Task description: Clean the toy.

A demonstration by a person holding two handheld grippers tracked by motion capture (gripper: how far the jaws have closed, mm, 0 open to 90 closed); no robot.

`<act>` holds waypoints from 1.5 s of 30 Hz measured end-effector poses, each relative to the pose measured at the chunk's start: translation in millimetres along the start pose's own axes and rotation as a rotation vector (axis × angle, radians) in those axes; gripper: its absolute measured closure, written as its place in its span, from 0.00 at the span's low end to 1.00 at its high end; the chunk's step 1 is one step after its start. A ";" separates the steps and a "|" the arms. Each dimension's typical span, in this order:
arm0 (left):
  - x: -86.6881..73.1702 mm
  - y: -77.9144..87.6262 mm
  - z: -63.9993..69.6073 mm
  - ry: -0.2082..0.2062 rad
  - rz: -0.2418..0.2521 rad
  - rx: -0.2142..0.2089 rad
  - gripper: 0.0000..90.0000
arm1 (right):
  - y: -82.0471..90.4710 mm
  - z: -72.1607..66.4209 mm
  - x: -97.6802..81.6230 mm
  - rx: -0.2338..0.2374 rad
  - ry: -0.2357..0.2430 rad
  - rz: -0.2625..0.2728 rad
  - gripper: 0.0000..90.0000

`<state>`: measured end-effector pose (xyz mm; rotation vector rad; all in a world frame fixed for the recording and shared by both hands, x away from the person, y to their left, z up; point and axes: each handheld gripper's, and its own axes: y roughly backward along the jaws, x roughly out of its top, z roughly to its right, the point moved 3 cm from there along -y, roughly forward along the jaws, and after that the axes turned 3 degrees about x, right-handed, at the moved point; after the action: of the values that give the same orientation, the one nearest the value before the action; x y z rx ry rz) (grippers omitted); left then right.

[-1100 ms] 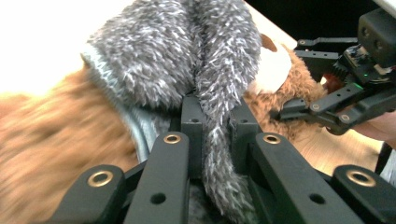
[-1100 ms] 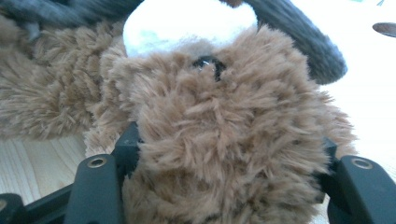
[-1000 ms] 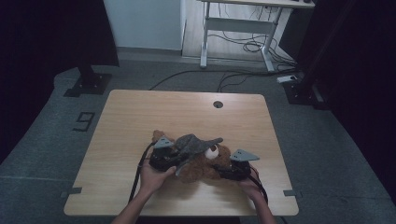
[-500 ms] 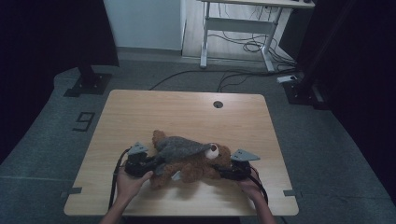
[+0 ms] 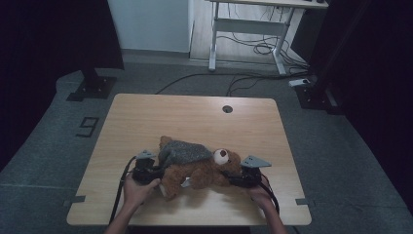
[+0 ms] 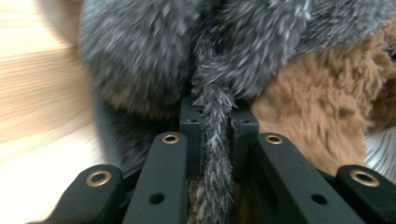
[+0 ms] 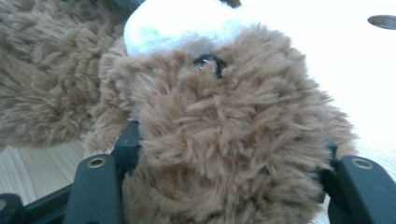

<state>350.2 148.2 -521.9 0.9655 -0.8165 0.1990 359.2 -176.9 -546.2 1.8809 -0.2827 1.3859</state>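
Brown plush makes up the teddy bear (image 5: 204,173), which lies stretched across the near half of the wooden surface (image 5: 195,117), its head with the white muzzle toward the person's right. A grey furry garment (image 5: 182,152) covers its back and upper body.

At the bear's left end, the left tool (image 5: 152,171) is held in the person's left hand (image 5: 136,190). In the left gripper view its jaws are clenched on a thin fold of the grey furry garment (image 6: 212,116); the grey strand runs down between the two black pads, with brown plush just beside it at the right and bare wood at the left.

At the bear's head, the right tool (image 5: 234,176) is held in the person's right hand (image 5: 260,195), with its grey three-cornered plate on top. In the right gripper view its jaws stand about half apart and grasp a thick brown part of the teddy bear (image 7: 224,154); fur bulges out over both pads. Above that lump are a small dark eye and the white muzzle.

A round dark hole (image 5: 227,108) sits near the far edge of the surface, well apart from the bear.
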 end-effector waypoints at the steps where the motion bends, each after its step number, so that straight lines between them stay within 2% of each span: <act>1: 1.9 -3.7 2.1 0.005 0.001 -0.001 0.88 | 0.1 -0.2 0.0 0.001 -0.002 0.001 0.43; 4: 3.7 -7.1 2.0 0.021 0.018 -0.009 0.89 | 0.5 -0.7 0.2 0.003 -0.007 0.012 0.46; 7: 4.3 -11.7 3.8 0.028 0.071 -0.021 0.90 | -0.1 -6.0 2.7 -0.004 0.042 0.042 0.51; 9: 5.1 -14.2 5.7 0.015 0.084 -0.019 0.90 | -2.0 -8.4 6.2 -0.046 0.076 0.056 0.52; 10: 5.1 -14.2 5.7 0.015 0.084 -0.019 0.91 | -2.0 -8.4 6.2 -0.046 0.076 0.056 0.52; 11: 8.1 -19.8 8.0 0.003 0.097 -0.020 0.91 | -4.4 -8.4 10.4 -0.107 0.115 0.080 0.53; 12: 9.8 -22.2 8.2 -0.001 0.099 -0.013 0.91 | -6.2 -7.4 12.4 -0.130 0.128 0.093 0.53; 13: 9.8 -22.2 8.2 -0.001 0.099 -0.013 0.91 | -6.2 -7.4 12.4 -0.130 0.128 0.093 0.53; 14: 16.5 -29.7 5.7 0.010 0.108 -0.005 0.91 | -9.8 -2.3 14.3 -0.163 0.137 0.117 0.53; 16: 19.7 -32.8 3.6 0.017 0.109 -0.002 0.91 | -12.3 1.7 13.8 -0.171 0.132 0.124 0.53; 17: 22.5 -35.0 1.3 0.028 0.110 -0.002 0.90 | -14.8 6.2 12.2 -0.169 0.115 0.126 0.53; 18: 25.8 -36.8 -3.4 0.045 0.098 -0.001 0.90 | -15.6 12.1 9.4 -0.152 0.077 0.138 0.52; 19: 25.8 -36.8 -3.4 0.045 0.098 -0.001 0.90 | -15.6 12.1 9.4 -0.152 0.077 0.138 0.52; 20: 25.4 -36.0 -8.9 0.043 0.072 0.020 0.90 | -13.7 13.1 7.8 -0.140 0.079 0.132 0.51; 21: 25.4 -36.0 -8.9 0.043 0.072 0.020 0.90 | -12.0 12.9 6.9 -0.135 0.082 0.124 0.50; 23: 17.3 -33.1 -14.8 0.014 0.035 0.080 0.90 | -9.0 13.4 4.3 -0.126 0.079 0.118 0.48; 24: 17.3 -33.1 -14.8 0.014 0.035 0.080 0.90 | -7.2 13.5 2.4 -0.118 0.071 0.117 0.47; 26: 3.3 -28.6 -22.6 0.006 -0.007 0.132 0.89 | -4.1 12.6 -0.6 -0.111 0.076 0.113 0.46; 27: 3.3 -28.6 -22.6 0.006 -0.007 0.132 0.89 | -3.2 11.8 -1.1 -0.110 0.080 0.107 0.46; 28: -2.9 -22.5 -28.9 0.008 -0.016 0.158 0.89 | -2.6 11.3 -1.1 -0.112 0.083 0.104 0.45; 31: -6.4 -14.9 -36.1 0.008 -0.020 0.183 0.89 | -1.7 11.0 -1.5 -0.110 0.081 0.100 0.45; 32: -8.6 -4.9 -45.1 0.014 -0.021 0.217 0.89 | -1.9 11.4 -1.6 -0.109 0.076 0.102 0.44; 33: -8.6 -4.9 -45.1 0.014 -0.021 0.217 0.89 | -1.7 11.7 -1.6 -0.108 0.076 0.100 0.44; 34: -9.3 2.0 -50.2 0.021 -0.014 0.227 0.89 | -1.9 12.0 -1.5 -0.108 0.074 0.102 0.44; 35: -8.4 13.3 -55.0 0.039 0.019 0.227 0.89 | -1.9 12.1 -1.5 -0.107 0.073 0.102 0.44; 37: -3.4 23.2 -53.1 0.049 0.071 0.197 0.89 | -1.8 12.3 -1.5 -0.107 0.073 0.101 0.44; 39: 6.5 29.7 -43.2 0.027 0.122 0.187 0.88 | -2.3 12.6 -1.3 -0.107 0.069 0.103 0.44; 40: 6.5 29.7 -43.2 0.027 0.122 0.187 0.88 | -2.3 12.6 -1.3 -0.107 0.069 0.103 0.44; 41: 20.2 34.0 -28.9 -0.003 0.172 0.166 0.88 | -2.4 12.5 -1.2 -0.108 0.068 0.104 0.44; 42: 20.2 34.0 -28.9 -0.003 0.172 0.166 0.88 | -2.4 12.3 -1.2 -0.108 0.068 0.103 0.44; 43: 27.7 34.1 -20.8 -0.022 0.187 0.152 0.88 | -2.4 12.3 -1.2 -0.108 0.068 0.103 0.44; 44: 42.1 30.5 -3.8 -0.060 0.203 0.126 0.88 | -2.2 12.0 -1.3 -0.109 0.067 0.102 0.44; 45: 42.1 30.5 -3.8 -0.060 0.203 0.126 0.87 | -2.2 12.0 -1.3 -0.109 0.067 0.102 0.44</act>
<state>366.4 160.7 -473.9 1.0097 -0.9667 0.4018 368.6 -184.0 -549.7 1.7483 -0.4175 1.4691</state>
